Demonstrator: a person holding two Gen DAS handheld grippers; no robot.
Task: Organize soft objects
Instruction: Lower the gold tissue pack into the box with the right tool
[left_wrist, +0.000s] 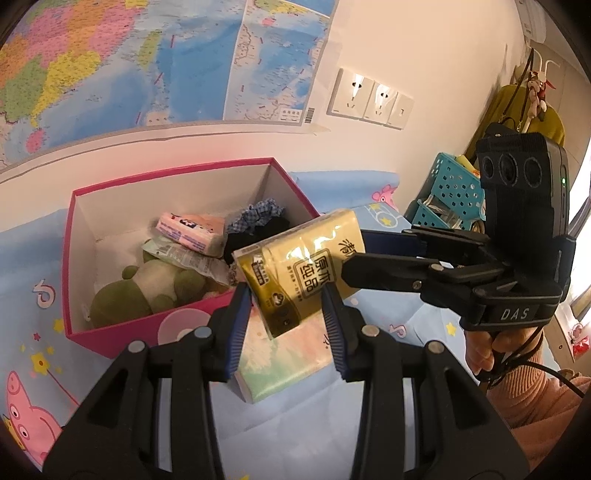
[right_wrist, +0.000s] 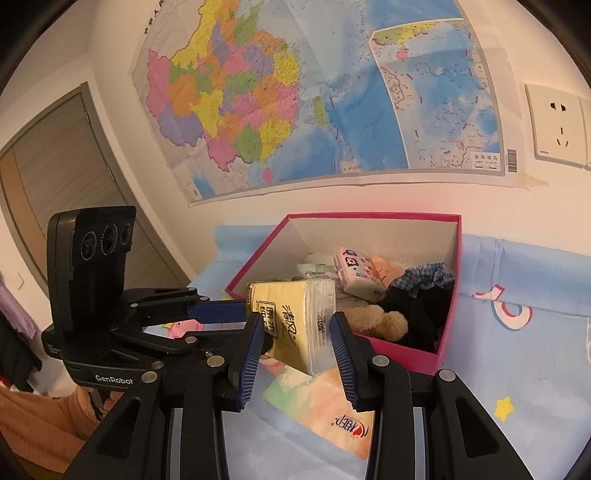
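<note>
A yellow tissue pack (left_wrist: 295, 266) (right_wrist: 295, 317) hangs tilted just in front of the pink box (left_wrist: 68, 258) (right_wrist: 448, 332). My left gripper (left_wrist: 285, 291) is shut on its lower end. My right gripper (right_wrist: 296, 321) comes in from the right in the left wrist view and is shut on the pack's other side. Inside the box lie a green plush (left_wrist: 147, 288), a pink tissue pack (left_wrist: 192, 229) (right_wrist: 358, 273), a checked blue cloth (left_wrist: 258, 214) (right_wrist: 428, 277) and a black cloth. A pastel tissue pack (left_wrist: 280, 362) (right_wrist: 321, 406) lies on the table under the yellow one.
A blue cartoon tablecloth (left_wrist: 37, 295) (right_wrist: 517, 350) covers the table. Teal baskets (left_wrist: 450, 188) stand at the back right. The wall with a map (right_wrist: 295, 92) and sockets (left_wrist: 369, 99) is close behind the box. A person's hand (left_wrist: 487, 350) grips the right handle.
</note>
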